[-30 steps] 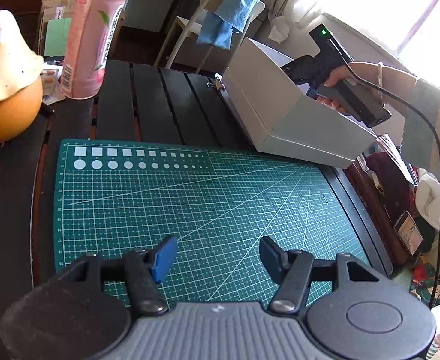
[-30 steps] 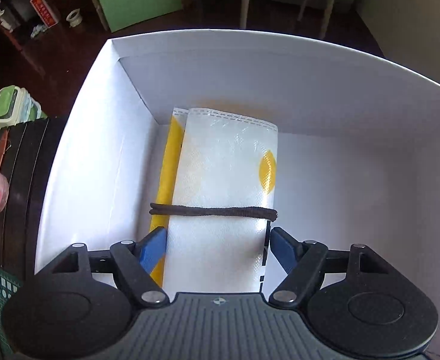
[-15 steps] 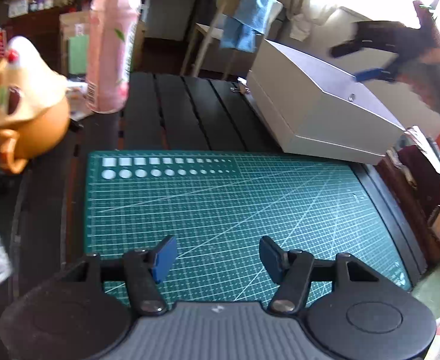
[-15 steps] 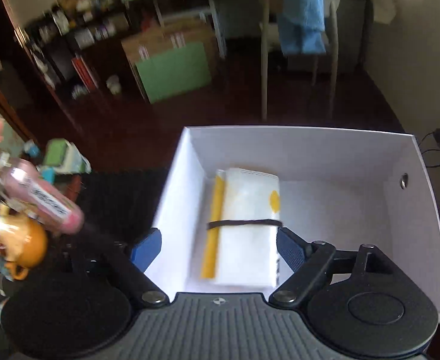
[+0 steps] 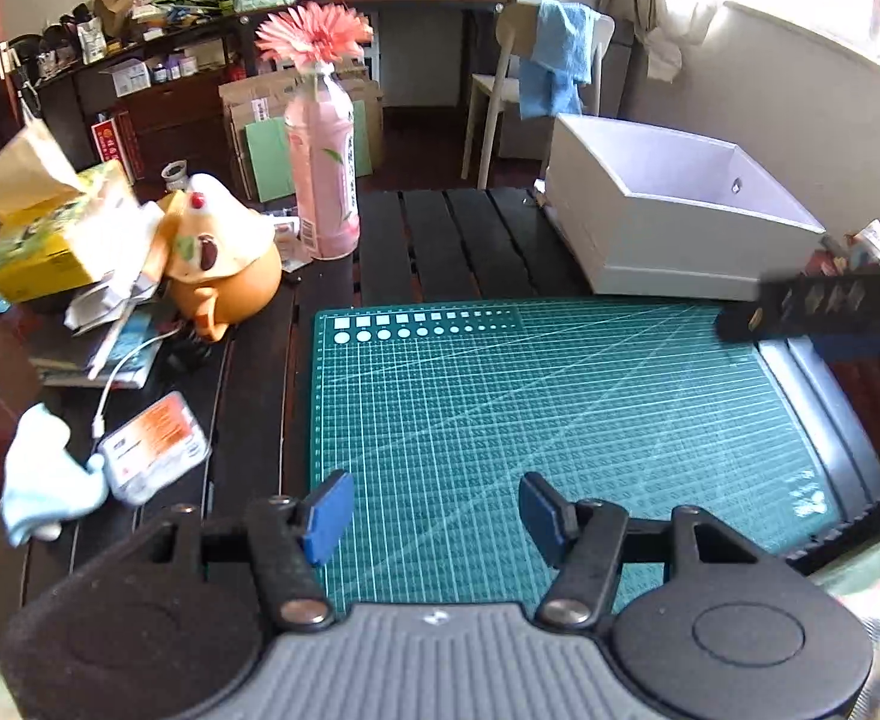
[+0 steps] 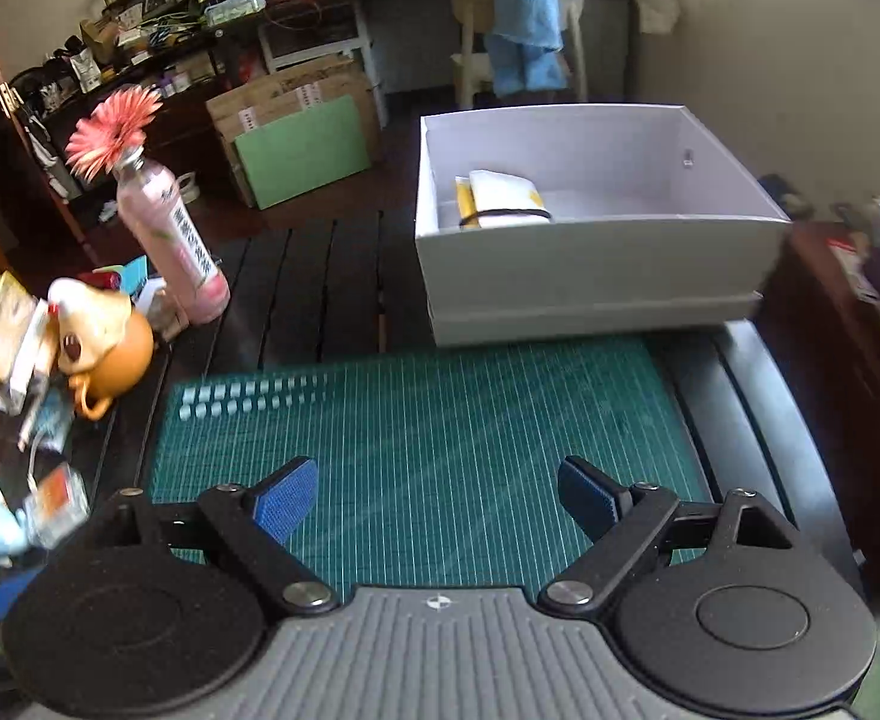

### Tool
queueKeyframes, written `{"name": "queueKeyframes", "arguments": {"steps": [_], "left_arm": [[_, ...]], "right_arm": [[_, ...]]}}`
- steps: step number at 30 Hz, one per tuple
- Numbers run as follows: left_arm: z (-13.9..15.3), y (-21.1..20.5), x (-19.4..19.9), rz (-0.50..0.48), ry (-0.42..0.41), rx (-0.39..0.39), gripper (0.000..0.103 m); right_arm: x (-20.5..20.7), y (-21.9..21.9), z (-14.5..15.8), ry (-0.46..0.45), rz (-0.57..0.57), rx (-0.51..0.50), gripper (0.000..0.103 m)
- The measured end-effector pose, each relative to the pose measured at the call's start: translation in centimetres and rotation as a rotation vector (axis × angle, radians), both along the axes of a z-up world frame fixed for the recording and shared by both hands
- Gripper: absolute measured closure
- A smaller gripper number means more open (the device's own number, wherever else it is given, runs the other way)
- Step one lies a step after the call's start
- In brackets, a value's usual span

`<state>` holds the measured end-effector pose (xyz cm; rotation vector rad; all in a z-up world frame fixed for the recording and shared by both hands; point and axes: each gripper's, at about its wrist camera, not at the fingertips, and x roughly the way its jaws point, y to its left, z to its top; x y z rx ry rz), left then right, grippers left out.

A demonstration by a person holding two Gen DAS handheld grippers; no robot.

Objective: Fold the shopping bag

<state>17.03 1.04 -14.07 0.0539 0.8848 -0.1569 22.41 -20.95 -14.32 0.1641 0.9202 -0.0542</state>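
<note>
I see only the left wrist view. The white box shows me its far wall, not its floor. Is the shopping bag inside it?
Observer: Yes. The folded bag lies on the floor of the white box, toward its left wall.
Operator: Is it loose?
Observer: No, a black band goes around it.
Operator: Does the right claw hold something?
Observer: No. The right claw is open above the green mat; its jaws have just been opening, with nothing between them.
</note>
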Motion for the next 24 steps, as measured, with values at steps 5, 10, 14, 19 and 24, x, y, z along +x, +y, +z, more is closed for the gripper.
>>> {"name": "queueKeyframes", "arguments": {"steps": [5, 10, 14, 19, 24], "left_arm": [[3.6, -0.3, -3.1, 0.049, -0.038, -0.003, 0.043], [6.7, -0.7, -5.9, 0.109, -0.064, -0.008, 0.043], [8.2, -0.6, -8.3, 0.135, -0.066, -0.024, 0.043], [9.5, -0.6, -10.6, 0.167, -0.114, -0.008, 0.043], [10.3, -0.9, -12.1, 0.169, -0.144, 0.003, 0.043]], "right_arm": [[-4.5, 1.0, 2.5, 0.049, 0.068, 0.077, 0.016], [-9.2, 1.5, 5.1, -0.005, 0.052, 0.049, 0.016], [-12.8, 1.9, 7.1, -0.074, 0.057, -0.016, 0.013], [-15.7, 2.7, 9.1, -0.144, 0.088, -0.055, 0.013], [-17.9, 3.5, 10.4, -0.170, 0.109, -0.067, 0.012]]}}
